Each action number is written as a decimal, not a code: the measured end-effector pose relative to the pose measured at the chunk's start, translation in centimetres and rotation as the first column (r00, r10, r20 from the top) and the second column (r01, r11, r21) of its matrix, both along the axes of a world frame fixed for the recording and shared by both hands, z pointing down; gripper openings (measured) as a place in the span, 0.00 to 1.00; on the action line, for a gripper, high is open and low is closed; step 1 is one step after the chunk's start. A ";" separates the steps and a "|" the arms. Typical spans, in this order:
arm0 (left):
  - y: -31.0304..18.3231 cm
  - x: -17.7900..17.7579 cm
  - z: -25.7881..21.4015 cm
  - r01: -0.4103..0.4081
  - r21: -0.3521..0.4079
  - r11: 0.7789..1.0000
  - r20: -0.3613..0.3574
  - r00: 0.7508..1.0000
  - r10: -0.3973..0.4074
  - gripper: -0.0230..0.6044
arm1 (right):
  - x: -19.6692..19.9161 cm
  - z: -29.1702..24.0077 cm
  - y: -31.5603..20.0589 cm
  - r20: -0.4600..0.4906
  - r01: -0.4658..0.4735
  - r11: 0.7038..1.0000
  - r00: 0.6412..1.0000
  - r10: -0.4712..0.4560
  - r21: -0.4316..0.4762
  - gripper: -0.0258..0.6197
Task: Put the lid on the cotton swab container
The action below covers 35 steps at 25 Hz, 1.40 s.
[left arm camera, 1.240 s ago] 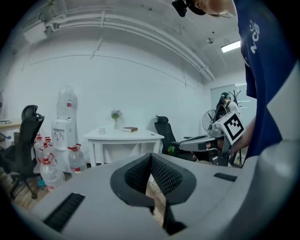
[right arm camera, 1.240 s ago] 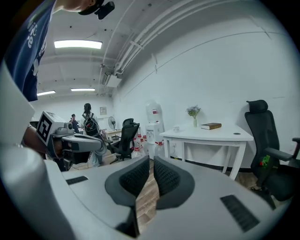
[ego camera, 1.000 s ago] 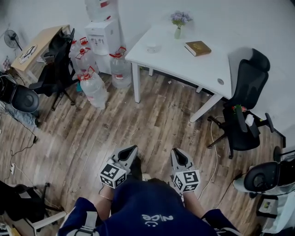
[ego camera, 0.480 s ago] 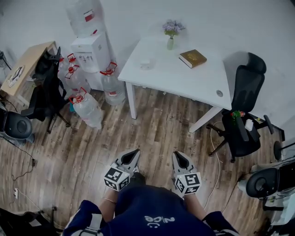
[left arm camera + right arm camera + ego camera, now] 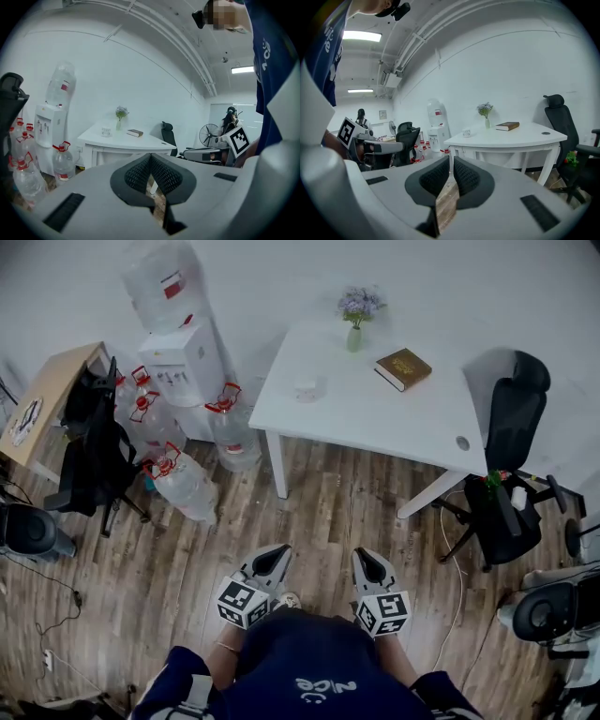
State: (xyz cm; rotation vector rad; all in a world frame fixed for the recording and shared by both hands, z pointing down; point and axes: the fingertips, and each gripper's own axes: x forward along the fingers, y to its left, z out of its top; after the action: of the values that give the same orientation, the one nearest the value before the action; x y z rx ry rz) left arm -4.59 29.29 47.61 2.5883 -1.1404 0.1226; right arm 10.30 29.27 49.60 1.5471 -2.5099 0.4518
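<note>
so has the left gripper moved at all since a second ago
Yes. In the head view the left gripper has come nearer the white table: less wood floor shows between it and the table's near leg.

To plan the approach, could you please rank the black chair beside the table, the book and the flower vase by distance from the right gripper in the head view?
1. Black chair, on the floor, right.
2. Book, on the white table.
3. Flower vase, table's far edge.

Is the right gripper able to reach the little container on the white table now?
Probably not yet. The right gripper hangs near the person's body, and the container sits far off on the table. Only bare floor lies between.
</note>
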 end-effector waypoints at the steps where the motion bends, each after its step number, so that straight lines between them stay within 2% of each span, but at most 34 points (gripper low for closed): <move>1: -0.7 -0.6 0.1 -0.004 -0.006 1.000 -0.001 1.000 0.004 0.07 | -0.5 0.0 -0.6 0.004 -0.007 1.000 1.000 0.007 0.000 0.13; 7: -3.9 -2.2 0.3 -0.018 -0.003 1.000 -0.013 1.000 0.018 0.07 | -2.5 0.8 -2.5 0.007 -0.026 0.999 1.000 0.026 -0.022 0.13; 14: -6.8 -2.0 1.7 -0.010 -0.037 0.999 -0.010 1.000 0.010 0.07 | -2.5 2.1 -6.6 0.013 -0.004 0.999 1.000 0.004 -0.047 0.13; 19: -11.0 -1.6 2.6 0.048 -0.046 0.998 0.003 0.999 -0.048 0.07 | -1.7 2.7 -12.7 0.020 0.053 0.998 0.998 -0.052 -0.042 0.13; 27: -20.5 -1.2 1.1 0.173 -0.020 0.985 0.010 0.985 -0.173 0.07 | -2.3 0.5 -25.0 0.039 0.194 0.981 0.980 -0.195 0.018 0.13; 35: -29.1 3.4 1.7 0.226 -0.038 0.973 0.025 0.974 -0.226 0.07 | 0.6 0.2 -34.1 0.058 0.289 0.957 0.955 -0.289 0.019 0.13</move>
State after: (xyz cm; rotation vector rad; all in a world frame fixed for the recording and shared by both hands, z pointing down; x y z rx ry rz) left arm -1.19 0.16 49.30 2.4065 -1.4150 0.1204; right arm 10.92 -4.82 49.84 1.1550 -2.7277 0.4474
